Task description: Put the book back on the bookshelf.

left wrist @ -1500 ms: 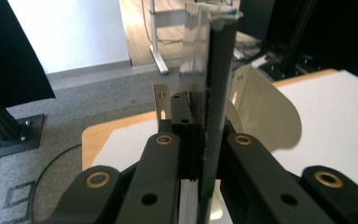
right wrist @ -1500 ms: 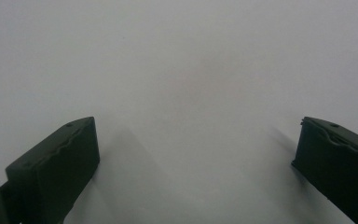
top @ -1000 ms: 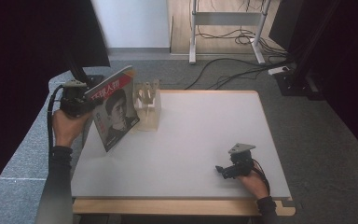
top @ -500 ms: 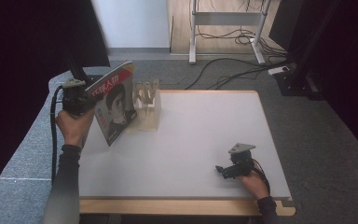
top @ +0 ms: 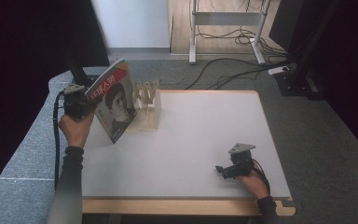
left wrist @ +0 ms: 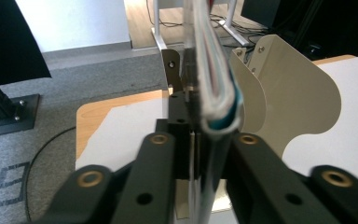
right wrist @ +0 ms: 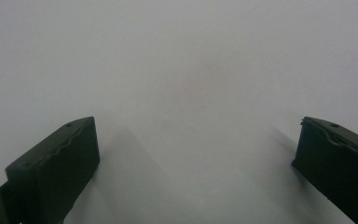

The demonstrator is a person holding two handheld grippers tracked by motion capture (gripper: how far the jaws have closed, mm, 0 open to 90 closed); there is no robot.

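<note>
A magazine (top: 114, 105) with a face on its cover stands tilted at the table's left, its lower corner down by a pale slotted rack (top: 149, 105). My left gripper (top: 87, 101) is shut on the magazine's left edge. In the left gripper view the spine (left wrist: 214, 93) runs between the two jaws, which have just been opening slightly, and a rack divider (left wrist: 284, 98) curves right behind it. My right gripper (top: 221, 170) rests open on the table near the front right. Bare white tabletop shows between its jaws (right wrist: 191, 154).
The white table (top: 191, 130) has a wooden front edge. Grey carpet surrounds it, with cables and a metal frame (top: 223, 28) on the floor behind. A dark curtain hangs at the left.
My left hand has sunk a little with the magazine, which now stands slightly more upright by the rack. The right gripper has not moved.
</note>
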